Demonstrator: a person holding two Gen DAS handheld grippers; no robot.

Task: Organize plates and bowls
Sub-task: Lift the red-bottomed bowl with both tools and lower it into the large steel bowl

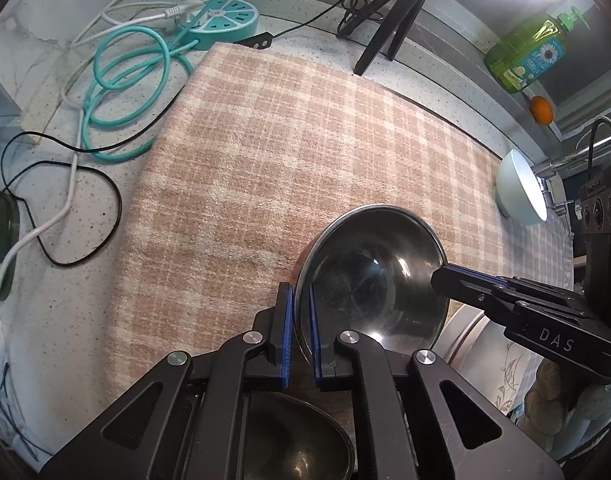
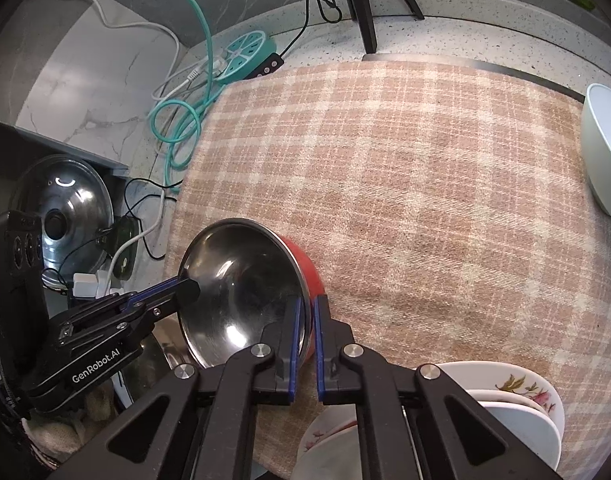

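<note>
A steel bowl (image 1: 369, 272) with a red outside (image 2: 305, 268) hangs tilted over the checked cloth, and both grippers hold it. My left gripper (image 1: 301, 290) is shut on its left rim, the thin edge pinched between the blue pads. On the opposite rim my right gripper (image 2: 308, 300) is shut the same way. Each wrist view also shows the other gripper on the far edge: the right gripper (image 1: 439, 276) and the left gripper (image 2: 191, 288). A white bowl (image 1: 521, 188) (image 2: 605, 148) lies on its side at the cloth's right edge. Floral plates and bowls (image 2: 521, 392) are stacked below right.
The pink checked cloth (image 1: 285, 160) covers a speckled counter. A dark bowl (image 1: 297, 440) sits beneath my left gripper. A teal power strip (image 1: 225, 20), looped cables, a black tripod (image 1: 401, 16), a green soap bottle (image 1: 529, 52) and an orange (image 1: 541, 110) line the back. A pot lid (image 2: 69, 208) lies left.
</note>
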